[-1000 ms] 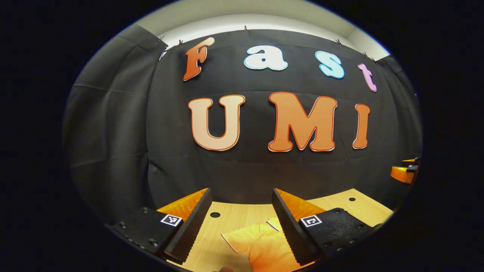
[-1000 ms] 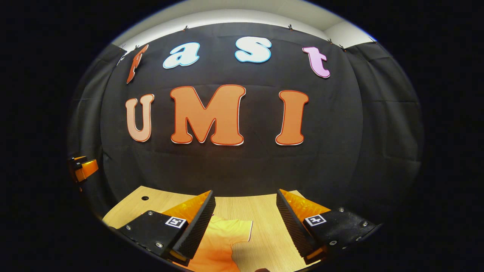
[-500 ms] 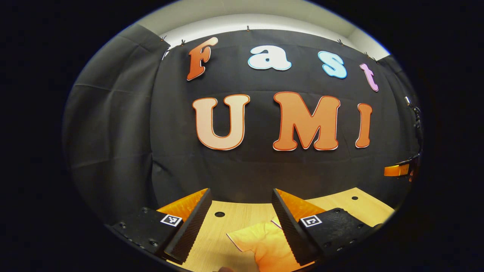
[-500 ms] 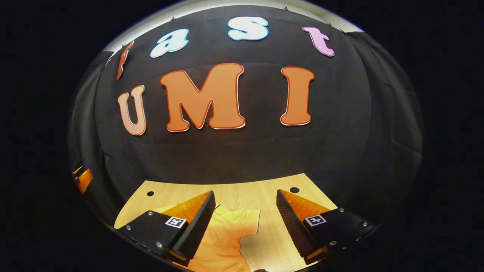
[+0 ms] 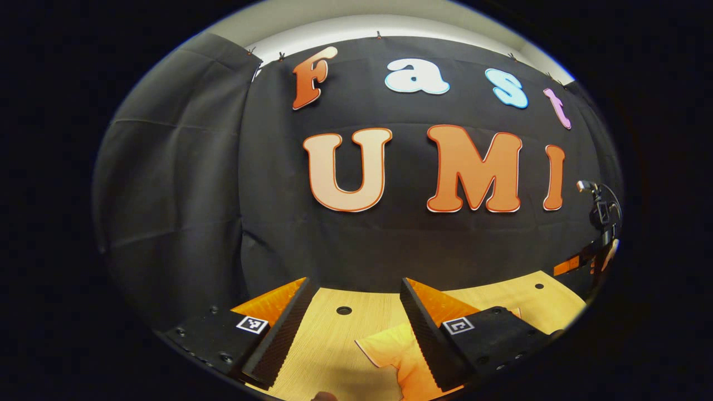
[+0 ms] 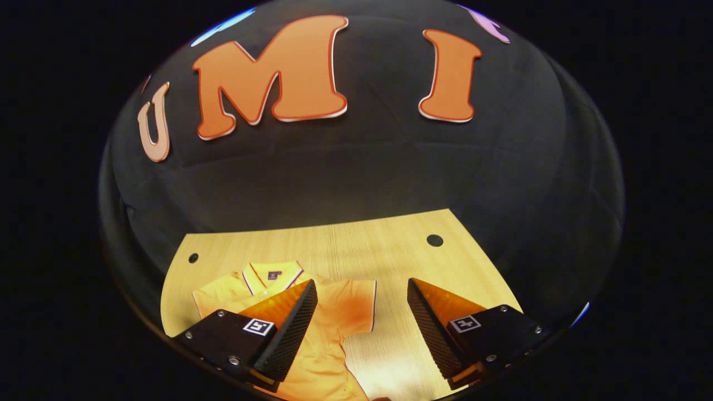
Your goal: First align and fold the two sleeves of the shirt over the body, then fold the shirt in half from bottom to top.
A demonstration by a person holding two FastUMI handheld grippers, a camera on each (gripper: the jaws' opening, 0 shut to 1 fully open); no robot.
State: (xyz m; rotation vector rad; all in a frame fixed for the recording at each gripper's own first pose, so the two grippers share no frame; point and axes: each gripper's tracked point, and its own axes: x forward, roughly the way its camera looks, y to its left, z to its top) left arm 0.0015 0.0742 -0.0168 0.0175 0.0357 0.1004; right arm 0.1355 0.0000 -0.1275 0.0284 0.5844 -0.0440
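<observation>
An orange polo shirt lies flat on the wooden table, collar toward the back wall. Its right sleeve is spread out between my right gripper's fingers. My right gripper hovers open above that sleeve, holding nothing. In the left gripper view, the shirt's left sleeve lies just ahead of my left gripper, which is open and empty; its right finger covers part of the shirt. The other gripper shows at the far right edge there.
The table has small round holes near its back corners and another hole ahead of the left gripper. Black cloth walls close in behind and beside the table. Bare wood lies right of the shirt.
My right gripper has tilted down and moved forward, bringing the shirt's collar and sleeve into view. My left gripper has shifted left, so the sleeve sits farther right between its fingers.
</observation>
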